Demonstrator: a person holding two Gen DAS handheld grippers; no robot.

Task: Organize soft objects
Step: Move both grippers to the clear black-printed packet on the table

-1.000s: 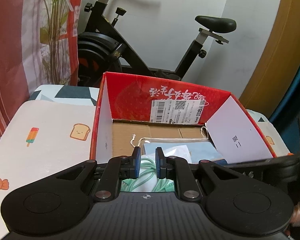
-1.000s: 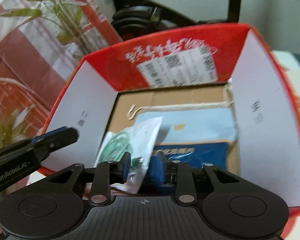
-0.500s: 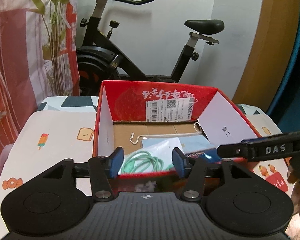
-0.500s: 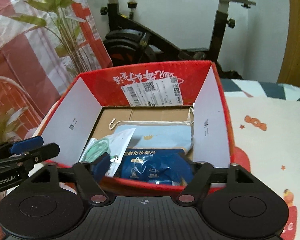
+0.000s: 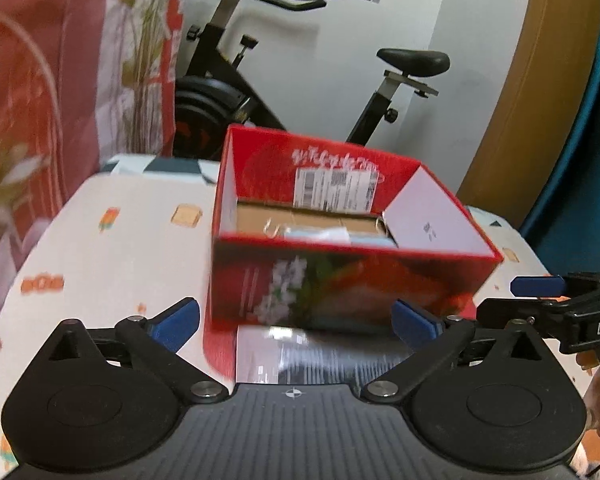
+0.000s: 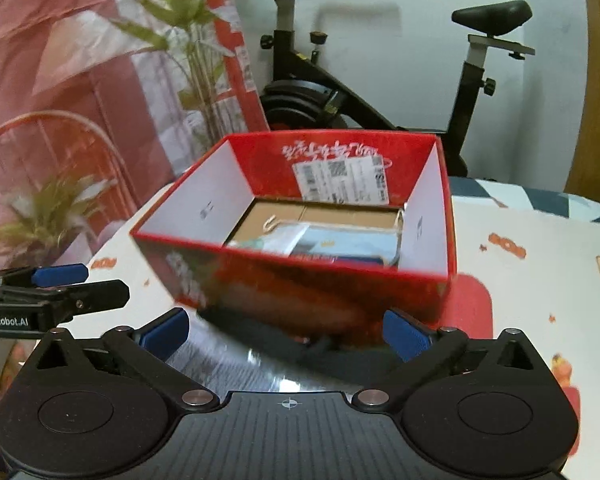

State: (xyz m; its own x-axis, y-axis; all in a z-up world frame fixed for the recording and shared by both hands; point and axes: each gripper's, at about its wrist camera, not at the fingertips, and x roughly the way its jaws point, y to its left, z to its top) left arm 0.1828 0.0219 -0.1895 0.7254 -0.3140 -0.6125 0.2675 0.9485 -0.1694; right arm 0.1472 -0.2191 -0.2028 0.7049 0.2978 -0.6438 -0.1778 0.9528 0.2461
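Note:
A red cardboard box (image 5: 340,292) (image 6: 300,280) stands on the table, just beyond both grippers. Inside it lie a light blue drawstring pouch (image 6: 348,242), a clear bag (image 6: 280,238) holding something green, and the edge of a dark blue pack (image 6: 314,258). They are blurred in the left wrist view. My left gripper (image 5: 296,322) is before the box's front wall with its jaws opening wide and nothing gripped. My right gripper (image 6: 286,334) is also in front of the box, jaws opening and empty. Each gripper shows at the edge of the other's view.
The box's shiny front flap (image 6: 236,356) lies flat on the cartoon-print tablecloth (image 5: 112,248). A black exercise bike (image 6: 320,92) stands behind the table. A leafy plant (image 6: 192,52) and a red-and-white sheet are at the left.
Both grippers drew back out of the box and went from nearly shut to wide open. The clear bag and the dark blue pack stayed in the box.

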